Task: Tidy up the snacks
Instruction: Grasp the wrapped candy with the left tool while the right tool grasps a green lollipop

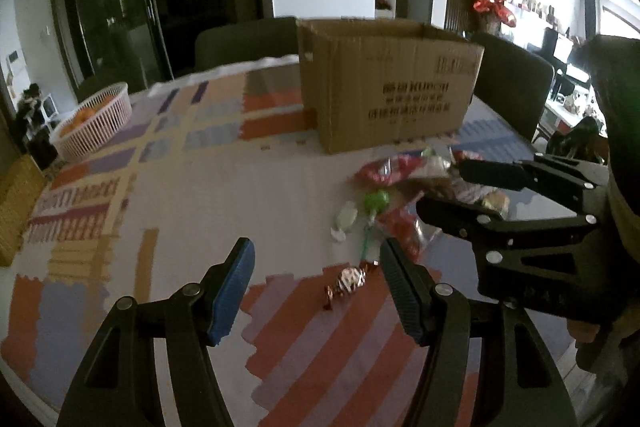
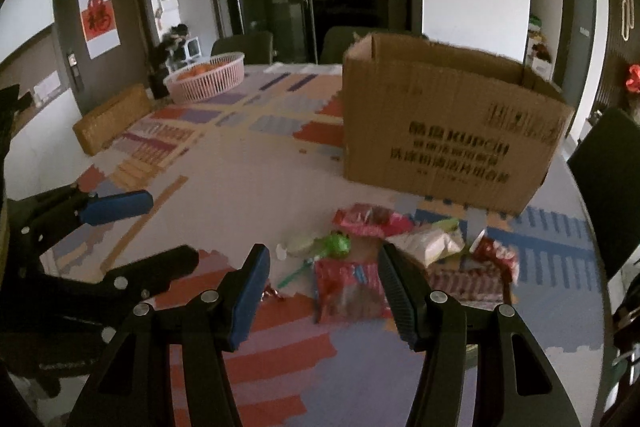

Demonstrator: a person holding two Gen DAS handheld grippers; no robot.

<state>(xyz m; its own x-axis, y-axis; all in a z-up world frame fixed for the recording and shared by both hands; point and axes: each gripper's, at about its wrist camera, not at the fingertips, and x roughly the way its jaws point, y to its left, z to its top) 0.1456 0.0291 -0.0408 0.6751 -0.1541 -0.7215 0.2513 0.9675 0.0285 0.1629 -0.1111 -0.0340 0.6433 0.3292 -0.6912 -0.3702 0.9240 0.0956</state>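
Note:
A pile of snacks lies on the patterned tablecloth in front of an open cardboard box (image 1: 388,87) (image 2: 452,131). It holds red packets (image 1: 390,169) (image 2: 372,219), a green lollipop (image 1: 376,203) (image 2: 338,243), a white packet (image 2: 428,241) and a small white candy (image 1: 346,217). My left gripper (image 1: 318,287) (image 2: 172,227) hangs open above the cloth, and a foil-wrapped candy (image 1: 348,281) lies on the table between its fingers in view. My right gripper (image 2: 322,287) (image 1: 440,187) is open over the pile, with a red packet (image 2: 348,291) lying below its gap. Neither holds anything.
A pink basket (image 1: 94,121) (image 2: 208,77) of oranges stands at the far left of the table. A tan woven box (image 2: 112,119) sits at the left edge. Dark chairs (image 1: 516,83) stand behind the cardboard box. The round table's edge (image 2: 596,267) runs close on the right.

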